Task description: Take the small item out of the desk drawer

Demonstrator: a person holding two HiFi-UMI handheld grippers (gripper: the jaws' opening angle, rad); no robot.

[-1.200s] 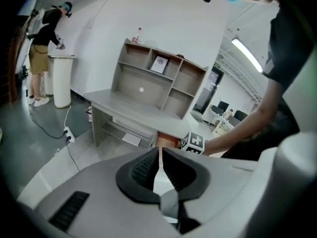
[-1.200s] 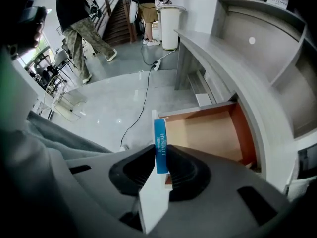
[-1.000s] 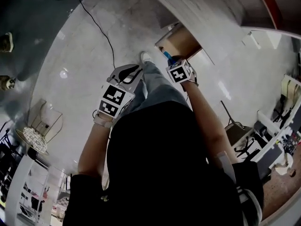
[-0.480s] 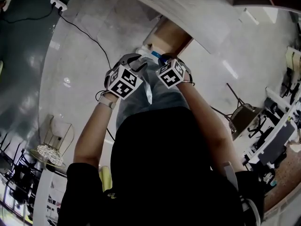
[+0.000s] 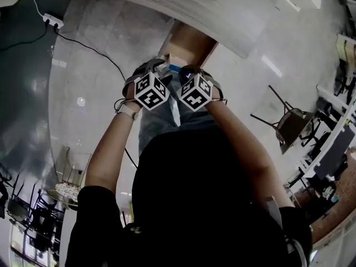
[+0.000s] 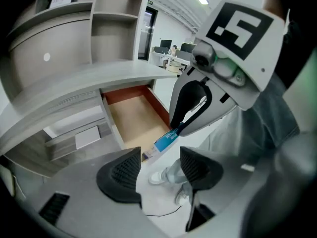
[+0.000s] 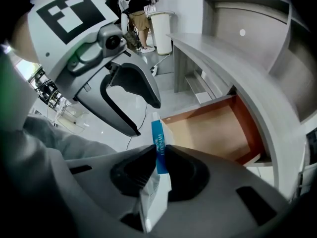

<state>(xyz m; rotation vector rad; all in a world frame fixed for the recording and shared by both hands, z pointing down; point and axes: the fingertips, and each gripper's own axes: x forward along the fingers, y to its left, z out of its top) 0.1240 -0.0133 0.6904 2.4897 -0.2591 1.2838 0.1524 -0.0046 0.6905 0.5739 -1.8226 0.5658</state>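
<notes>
Glossy pale floor (image 5: 83,65), curved grey tabletop (image 5: 211,4). Drawer (image 7: 218,128) under it open, bare wood bottom. Packet (image 7: 158,150) outside it, clamped in right gripper (image 7: 159,158). Left gripper (image 6: 159,167) just been opening, jaws wide, nothing between, packet just beyond.

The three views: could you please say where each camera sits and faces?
Head view: on the head, steeply down; arms, torso, left gripper, right gripper.
Left gripper view: past its empty, just-opening jaws at the open wooden drawer; legs.
Right gripper view: past jaws shut on a blue-and-white small box.
All share drawer, box.
</notes>
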